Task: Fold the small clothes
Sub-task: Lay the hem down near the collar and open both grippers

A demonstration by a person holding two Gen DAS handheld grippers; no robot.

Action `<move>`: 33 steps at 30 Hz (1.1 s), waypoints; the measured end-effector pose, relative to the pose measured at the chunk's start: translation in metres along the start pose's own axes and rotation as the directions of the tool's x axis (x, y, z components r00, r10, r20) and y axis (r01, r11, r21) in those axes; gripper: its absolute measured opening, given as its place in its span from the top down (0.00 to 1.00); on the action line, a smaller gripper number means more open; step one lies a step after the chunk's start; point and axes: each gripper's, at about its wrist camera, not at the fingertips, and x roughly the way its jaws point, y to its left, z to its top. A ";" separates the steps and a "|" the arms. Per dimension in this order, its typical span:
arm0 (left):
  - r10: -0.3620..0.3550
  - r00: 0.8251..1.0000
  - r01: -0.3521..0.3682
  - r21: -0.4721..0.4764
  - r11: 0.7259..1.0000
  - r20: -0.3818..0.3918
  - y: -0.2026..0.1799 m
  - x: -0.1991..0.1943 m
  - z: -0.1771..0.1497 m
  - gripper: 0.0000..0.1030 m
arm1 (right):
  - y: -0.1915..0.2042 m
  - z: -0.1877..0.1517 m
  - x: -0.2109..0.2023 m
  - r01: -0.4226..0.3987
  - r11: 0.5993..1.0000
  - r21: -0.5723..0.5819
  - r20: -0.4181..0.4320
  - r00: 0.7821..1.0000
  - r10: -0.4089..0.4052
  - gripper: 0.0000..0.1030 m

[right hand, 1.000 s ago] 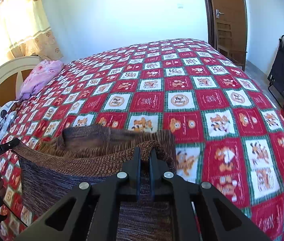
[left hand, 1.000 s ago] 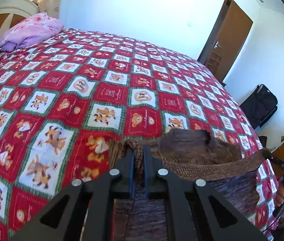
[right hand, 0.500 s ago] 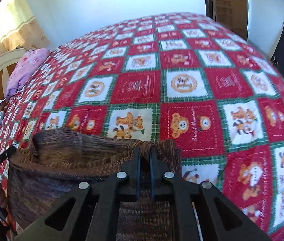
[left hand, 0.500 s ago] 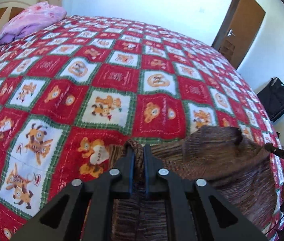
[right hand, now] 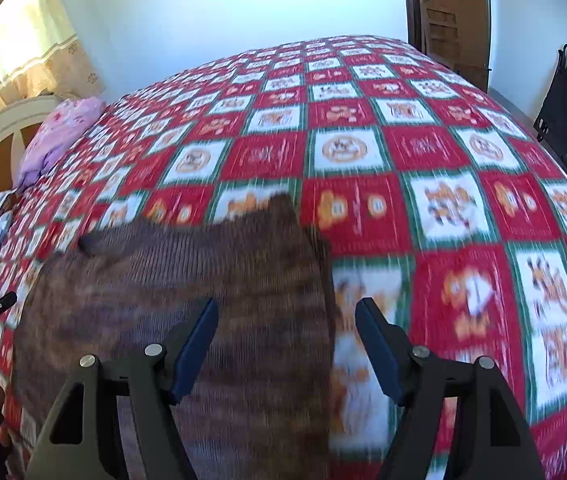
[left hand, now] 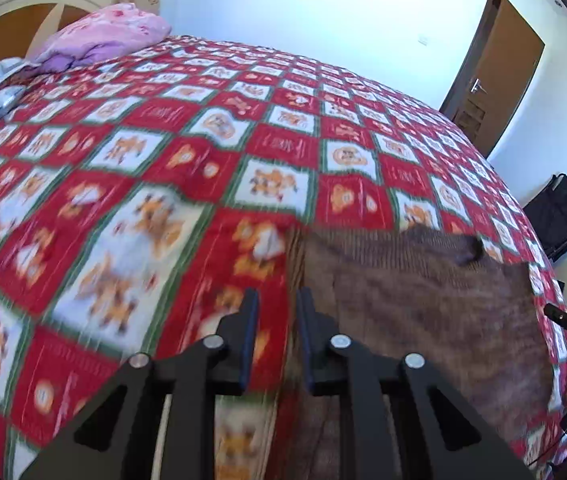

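Now the brown knitted garment (right hand: pixel 211 300) lies spread on the red checked bedspread (right hand: pixel 423 152), close to the near edge of the bed, and neither tool has hold of it. The right gripper (right hand: pixel 287 344) has just been opening and stands wide, its blue-lined jaws spread over the garment's right-hand edge, with cloth under the gap but nothing pressed between the pads. The left gripper (left hand: pixel 277 344) has also just been opening, though only to a narrow slot; through that gap you see bedspread and the garment's left edge, and the jaws pinch nothing. From the left wrist view the garment (left hand: pixel 423 300) reaches off to the right, its far edge a little rumpled with one dark corner turned up. As I judge it, laying the piece out flat is as good as done, while the folding proper is not yet begun: no flap has been brought over, and the sides, the bottom and that curled corner all want attention. A pink pillow (right hand: pixel 63 128) sits far off by the headboard, well clear of the work. Both pictures are blurred, so finer creases cannot be told.
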 end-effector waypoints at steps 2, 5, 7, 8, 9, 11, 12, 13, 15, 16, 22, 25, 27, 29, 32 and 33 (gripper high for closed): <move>-0.030 1.000 0.030 -0.008 1.000 -0.009 0.003 -0.011 -0.015 0.80 | -0.001 -0.017 -0.007 -0.017 1.000 -0.009 -0.018 1.000 0.017 0.30; -0.063 0.998 0.063 0.002 0.998 -0.013 0.000 -0.024 -0.037 0.80 | -0.002 -0.041 -0.018 -0.014 1.000 -0.019 -0.039 0.999 0.014 0.30; -0.091 0.995 0.092 0.020 0.996 -0.032 -0.007 -0.026 -0.051 0.80 | -0.006 -0.055 -0.027 -0.021 1.000 -0.005 -0.035 0.999 0.021 0.30; -0.089 0.995 0.090 0.030 0.995 -0.036 -0.009 -0.027 -0.056 0.80 | -0.007 -0.061 -0.031 -0.023 1.000 0.000 -0.031 0.999 0.023 0.30; -0.080 0.996 0.082 0.041 0.996 -0.038 -0.012 -0.026 -0.061 0.80 | -0.009 -0.068 -0.035 -0.017 1.000 0.004 -0.025 1.000 0.017 0.30; -0.071 0.997 0.073 0.045 0.996 -0.037 -0.016 -0.025 -0.069 0.80 | -0.011 -0.074 -0.040 -0.010 1.000 0.005 -0.026 1.000 0.010 0.30; -0.072 0.997 0.074 0.041 0.996 -0.040 -0.016 -0.025 -0.073 0.80 | -0.011 -0.078 -0.041 -0.009 1.000 0.004 -0.029 1.000 0.009 0.30; -0.074 0.996 0.076 0.037 0.996 -0.041 -0.017 -0.025 -0.075 0.81 | -0.011 -0.079 -0.042 -0.007 1.000 0.003 -0.030 1.000 0.007 0.31; -0.075 0.997 0.076 0.041 0.996 -0.027 -0.019 -0.028 -0.079 0.81 | -0.011 -0.083 -0.044 -0.006 1.000 -0.004 -0.030 1.000 0.006 0.31; -0.069 0.997 0.070 0.044 0.997 -0.020 -0.019 -0.029 -0.080 0.81 | -0.011 -0.084 -0.044 -0.005 1.000 -0.008 -0.031 1.000 0.005 0.33; -0.067 0.998 0.068 0.064 0.996 -0.016 -0.017 -0.027 -0.084 0.91 | -0.010 -0.091 -0.033 0.021 0.999 -0.028 -0.054 0.998 -0.023 0.78; -0.084 0.996 0.082 0.069 0.994 0.022 -0.012 -0.038 -0.086 0.96 | -0.003 -0.095 -0.038 0.018 0.998 -0.056 -0.042 0.999 -0.021 0.92; -0.080 0.996 0.076 0.076 0.994 0.048 -0.010 -0.049 -0.088 0.96 | 0.001 -0.097 -0.047 0.024 0.997 -0.075 -0.020 0.999 -0.025 0.93; -0.090 0.994 0.085 0.083 0.993 0.061 -0.008 -0.058 -0.092 0.96 | 0.001 -0.099 -0.057 0.018 0.997 -0.075 -0.002 1.000 -0.018 0.93; -0.110 0.993 0.107 0.082 0.991 0.033 -0.003 -0.060 -0.103 0.96 | -0.001 -0.104 -0.062 0.006 0.998 -0.067 -0.005 1.000 -0.006 0.94; -0.107 0.994 0.105 0.083 0.991 0.019 -0.003 -0.057 -0.107 0.96 | -0.003 -0.105 -0.060 0.008 0.998 -0.064 -0.011 1.000 -0.009 0.94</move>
